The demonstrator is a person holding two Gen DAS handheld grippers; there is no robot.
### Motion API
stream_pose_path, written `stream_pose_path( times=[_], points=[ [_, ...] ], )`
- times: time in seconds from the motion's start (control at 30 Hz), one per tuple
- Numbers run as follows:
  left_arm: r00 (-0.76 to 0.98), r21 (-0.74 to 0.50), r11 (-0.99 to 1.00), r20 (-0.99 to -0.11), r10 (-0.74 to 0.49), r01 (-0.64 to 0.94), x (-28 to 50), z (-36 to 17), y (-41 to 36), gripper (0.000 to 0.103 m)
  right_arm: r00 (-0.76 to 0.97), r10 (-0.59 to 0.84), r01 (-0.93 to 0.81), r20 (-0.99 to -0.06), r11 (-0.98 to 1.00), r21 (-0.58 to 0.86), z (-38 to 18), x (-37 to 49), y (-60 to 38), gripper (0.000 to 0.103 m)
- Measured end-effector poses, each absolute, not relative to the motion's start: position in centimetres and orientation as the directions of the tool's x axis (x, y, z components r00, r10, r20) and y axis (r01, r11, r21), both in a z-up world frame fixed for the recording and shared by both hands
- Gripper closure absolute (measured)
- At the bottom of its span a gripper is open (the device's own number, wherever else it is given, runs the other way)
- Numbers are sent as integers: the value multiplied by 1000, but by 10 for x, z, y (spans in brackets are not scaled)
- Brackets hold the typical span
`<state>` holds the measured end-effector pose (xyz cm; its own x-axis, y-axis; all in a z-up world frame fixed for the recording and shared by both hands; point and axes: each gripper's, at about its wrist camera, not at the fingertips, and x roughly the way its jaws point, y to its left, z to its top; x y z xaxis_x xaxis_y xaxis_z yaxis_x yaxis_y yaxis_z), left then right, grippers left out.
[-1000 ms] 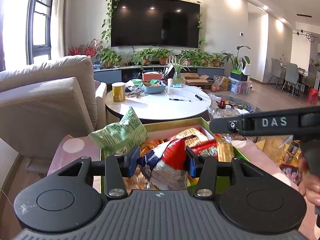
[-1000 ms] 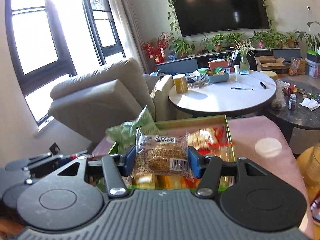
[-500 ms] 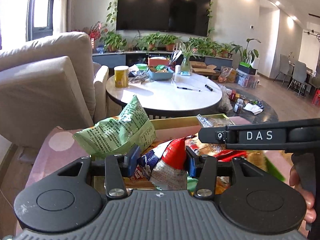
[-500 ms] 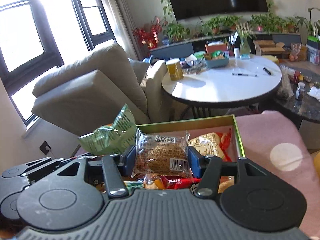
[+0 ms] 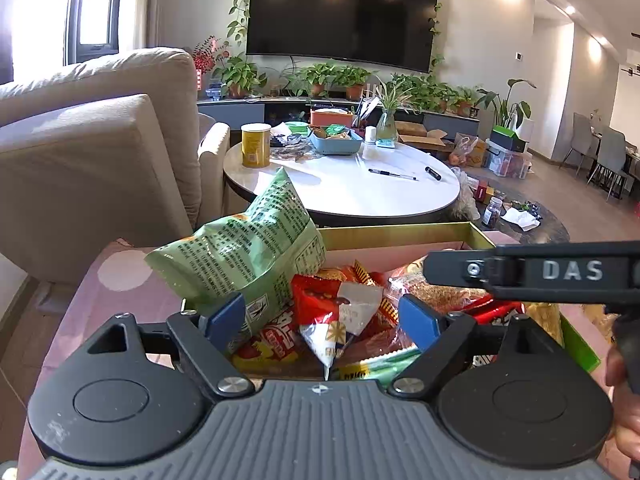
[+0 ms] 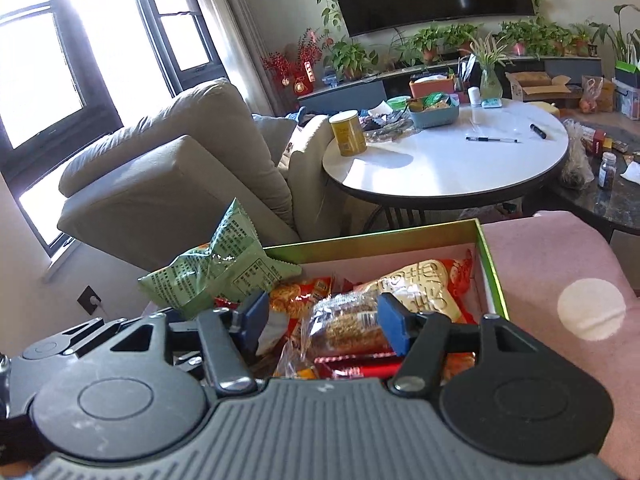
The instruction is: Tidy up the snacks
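So left to right: beige sofa (image 5: 92, 160) sits off to the left, then a round white table (image 5: 352, 188) w/ a yellow can (image 5: 255, 145), a blue basket (image 5: 335, 143) and two pens on it, big TV (image 5: 340, 12) on the wall behind w/ a row of potted plants under it.

Up close, a green-rimmed box (image 5: 400, 232) sits on a pink dotted cloth (image 6: 560, 264), packed w/ snacks. Green chip bag (image 5: 244, 248) leans over the box's left edge, sticking up higher than everything else and pretty much touching the left pad of the left gripper (image 5: 322, 318), so it crowds that side.

Left gripper's jaws have just been opening, they stand wide apart now. Red and white snack pack (image 5: 336, 312) lies in the gap btwn them on the pile in the box, neither pad pressing on it.

Right gripper (image 6: 322, 316) hangs over the box too, more to the right half. Its jaws are also spread; clear pack of brown grain snack (image 6: 348, 328) lies btwn them, right up against the right pad, clear of the left one, resting on the other packs. A big yellow noodle bag (image 6: 424, 288) sits just behind it. From the left cam the right gripper's black body crosses in from the right edge, w/ a bit of the person's hand (image 5: 624, 400) there.
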<state>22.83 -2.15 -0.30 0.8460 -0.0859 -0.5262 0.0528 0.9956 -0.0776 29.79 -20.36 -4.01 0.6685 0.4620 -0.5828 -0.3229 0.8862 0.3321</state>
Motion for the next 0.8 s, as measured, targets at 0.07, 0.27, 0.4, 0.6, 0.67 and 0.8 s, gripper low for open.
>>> stream_pose_path(
  times=[0.07, 0.27, 0.4, 0.6, 0.67, 0.8],
  points=[
    [843, -82, 995, -531, -86, 50, 224, -1, -22, 17, 668, 469, -318, -579, 882, 348, -37, 289, -208, 2],
    [856, -50, 998, -514, -54, 34, 196, 13, -31, 5, 686, 463, -310, -561, 884, 350, -24, 263, -222, 2],
    [871, -11, 1000, -492, -11, 6, 174, 19, -38, 1, 701, 458, -319, -546, 887, 334, -15, 239, -228, 2],
    [879, 7, 1000, -477, 2, 2, 140, 30, -44, 1, 720, 436, -323, -540, 899, 296, -4, 205, -233, 2],
    [889, 14, 1000, -457, 5, 1, 126, 35, -46, 0, 725, 435, -322, -534, 899, 296, 2, 195, -236, 2],
    [901, 22, 1000, -432, 16, -7, 104, 46, -49, 0, 751, 422, -323, -508, 906, 274, 14, 175, -238, 2]
  ],
)
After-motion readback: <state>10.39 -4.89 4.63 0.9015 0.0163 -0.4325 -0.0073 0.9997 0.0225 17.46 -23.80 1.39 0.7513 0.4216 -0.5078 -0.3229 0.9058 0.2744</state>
